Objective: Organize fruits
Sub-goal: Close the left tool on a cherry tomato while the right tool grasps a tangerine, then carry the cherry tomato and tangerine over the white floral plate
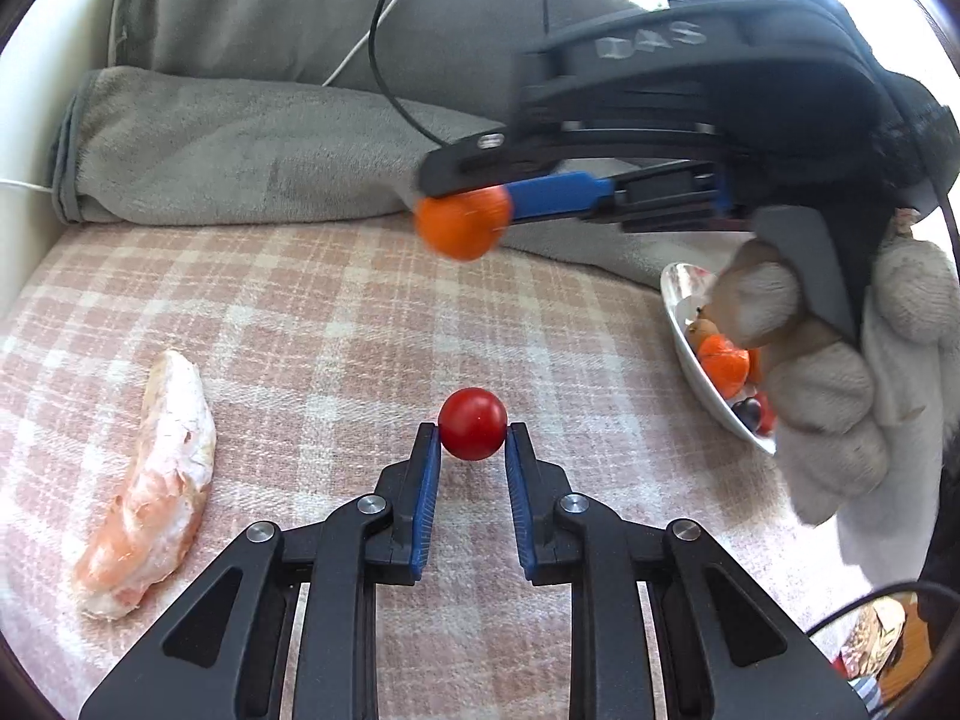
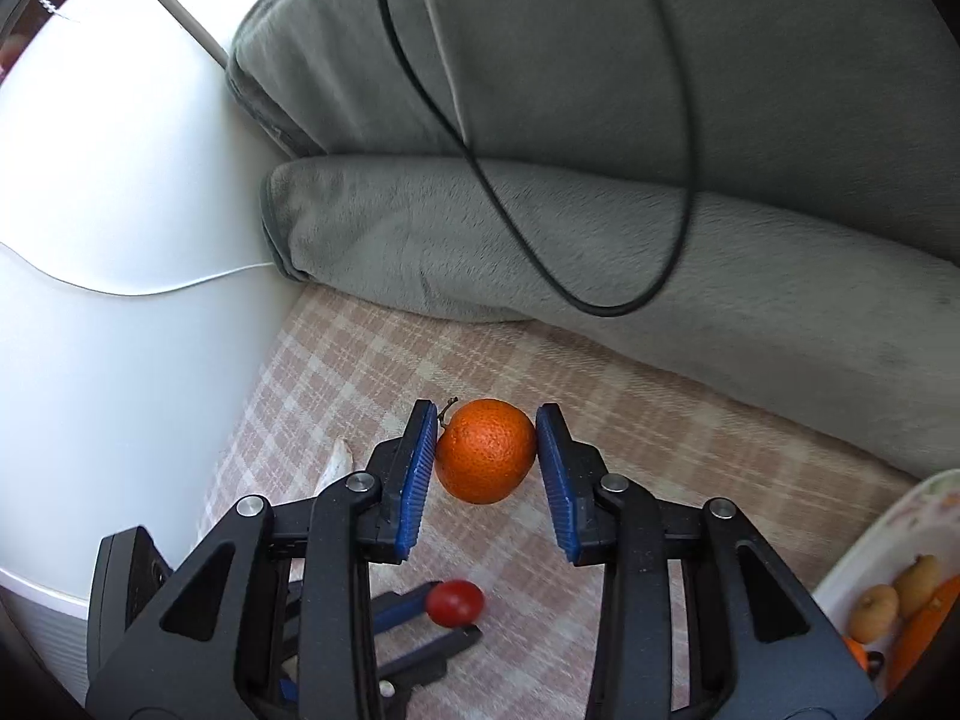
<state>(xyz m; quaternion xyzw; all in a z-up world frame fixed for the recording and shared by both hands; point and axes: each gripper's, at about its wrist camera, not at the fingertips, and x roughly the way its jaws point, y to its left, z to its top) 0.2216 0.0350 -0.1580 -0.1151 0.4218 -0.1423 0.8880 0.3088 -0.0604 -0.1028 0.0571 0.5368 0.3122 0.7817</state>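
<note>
My left gripper is shut on a red cherry tomato, just above the pink plaid cloth; the tomato also shows in the right wrist view. My right gripper is shut on an orange mandarin and holds it above the cloth. In the left wrist view the right gripper with the mandarin hangs blurred above and behind the tomato. A white dish at the right holds several fruits; its rim shows in the right wrist view.
A pink-white peeled fruit piece lies on the cloth at the left. A rolled grey blanket bounds the back. A plush toy leans on the dish. Black cables hang over the blanket. A white wall stands left.
</note>
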